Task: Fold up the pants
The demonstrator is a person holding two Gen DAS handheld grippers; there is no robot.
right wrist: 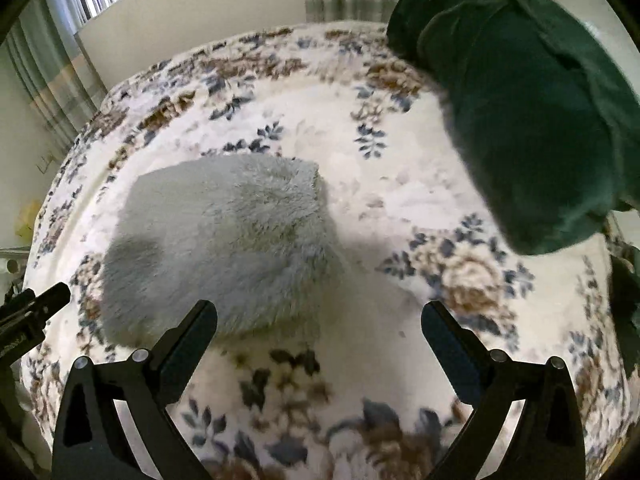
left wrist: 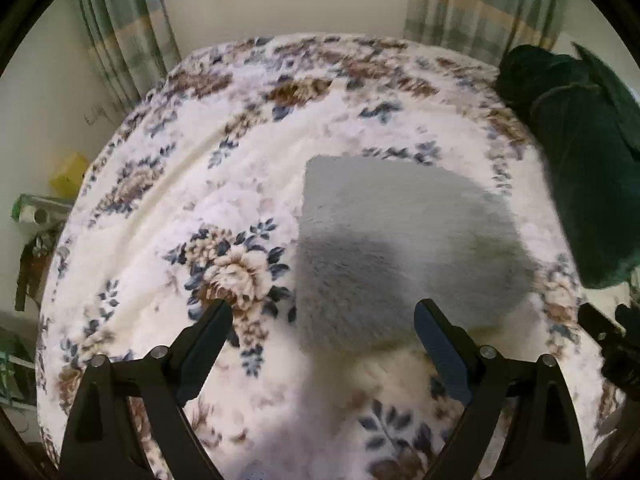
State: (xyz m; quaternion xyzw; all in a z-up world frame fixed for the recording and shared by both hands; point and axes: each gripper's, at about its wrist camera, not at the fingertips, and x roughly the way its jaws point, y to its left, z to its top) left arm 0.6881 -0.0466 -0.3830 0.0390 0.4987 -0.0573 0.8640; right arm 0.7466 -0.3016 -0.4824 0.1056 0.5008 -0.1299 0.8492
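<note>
We see the pants (left wrist: 400, 248) as a plain pale grey, fluffy and unpatterned. The blanket (left wrist: 200, 184) beneath them is cream white, printed with brown and beige blooms and slate-blue leaves. We make out a dark green bundle of cloth (right wrist: 532, 120), solid in colour. The curtains (left wrist: 472, 4) carry muted green and sandy beige bands. Both grippers' fingers (right wrist: 188, 344) are black.

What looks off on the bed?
Nothing stands out. The grey fluffy pants lie folded in a compact rectangle on the floral blanket, with a dark green bundle beside them at the edge.
</note>
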